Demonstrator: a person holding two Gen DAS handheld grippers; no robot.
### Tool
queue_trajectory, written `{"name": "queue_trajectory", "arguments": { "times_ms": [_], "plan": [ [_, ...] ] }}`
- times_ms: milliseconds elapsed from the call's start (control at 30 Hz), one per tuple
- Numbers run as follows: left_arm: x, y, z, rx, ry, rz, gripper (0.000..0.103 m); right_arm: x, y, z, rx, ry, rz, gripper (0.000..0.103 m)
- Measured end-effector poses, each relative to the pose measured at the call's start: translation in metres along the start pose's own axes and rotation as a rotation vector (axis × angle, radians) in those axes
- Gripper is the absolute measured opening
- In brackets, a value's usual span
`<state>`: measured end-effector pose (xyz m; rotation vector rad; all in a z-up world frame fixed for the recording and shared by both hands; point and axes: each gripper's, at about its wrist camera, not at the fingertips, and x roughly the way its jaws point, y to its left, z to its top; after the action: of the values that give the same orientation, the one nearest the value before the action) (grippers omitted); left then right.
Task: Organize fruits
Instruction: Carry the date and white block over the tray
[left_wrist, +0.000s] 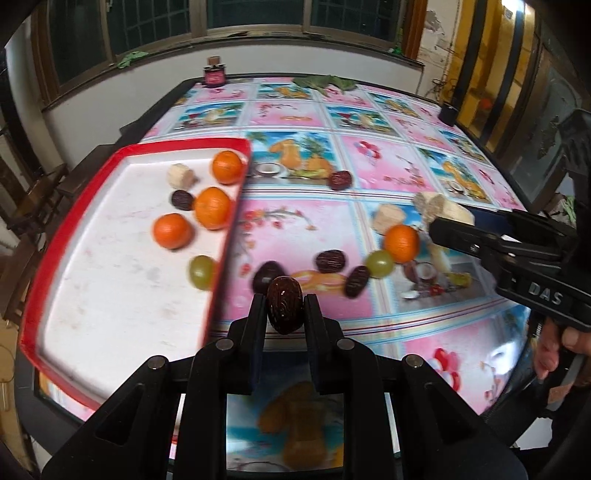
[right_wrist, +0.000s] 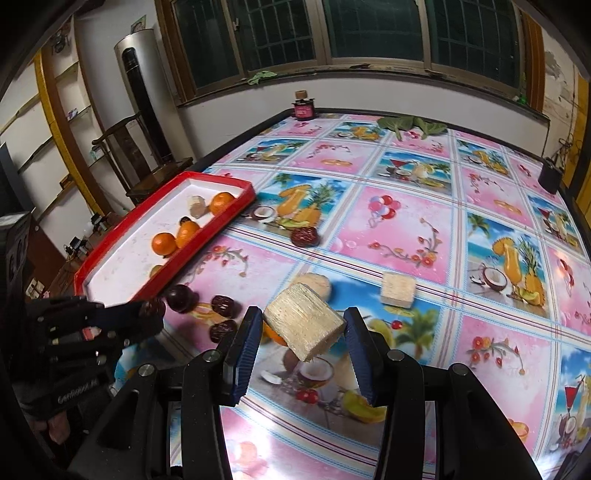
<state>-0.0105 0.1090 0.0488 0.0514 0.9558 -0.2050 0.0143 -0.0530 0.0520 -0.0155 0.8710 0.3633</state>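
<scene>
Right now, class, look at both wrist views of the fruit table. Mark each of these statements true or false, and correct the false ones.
1. The left tongs hold a dark red date. True.
2. The right tongs are empty. False: they grip a pale cut chunk.
3. Three oranges lie in the red tray. True.
4. The tray holds no grape. False: a green grape lies inside by its rim.
5. An orange sits on the tablecloth. True.

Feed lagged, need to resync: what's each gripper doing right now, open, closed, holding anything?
Left gripper: closed on a dark red date.
Right gripper: closed on a pale sugarcane chunk.
</scene>
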Motion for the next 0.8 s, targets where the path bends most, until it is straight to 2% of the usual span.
{"name": "queue_trajectory", "arguments": {
  "times_ms": [600,800],
  "plan": [
    [-0.001,0.055,0.002,-0.073,0.001,0.053,0.018,0.015,0.071,0.013,-0.128,0.009,0.100,0.046],
    [-0.001,0.076,0.002,-0.109,-0.002,0.062,0.018,0.022,0.092,0.016,-0.159,0.015,0.182,0.046]
  ]
}}
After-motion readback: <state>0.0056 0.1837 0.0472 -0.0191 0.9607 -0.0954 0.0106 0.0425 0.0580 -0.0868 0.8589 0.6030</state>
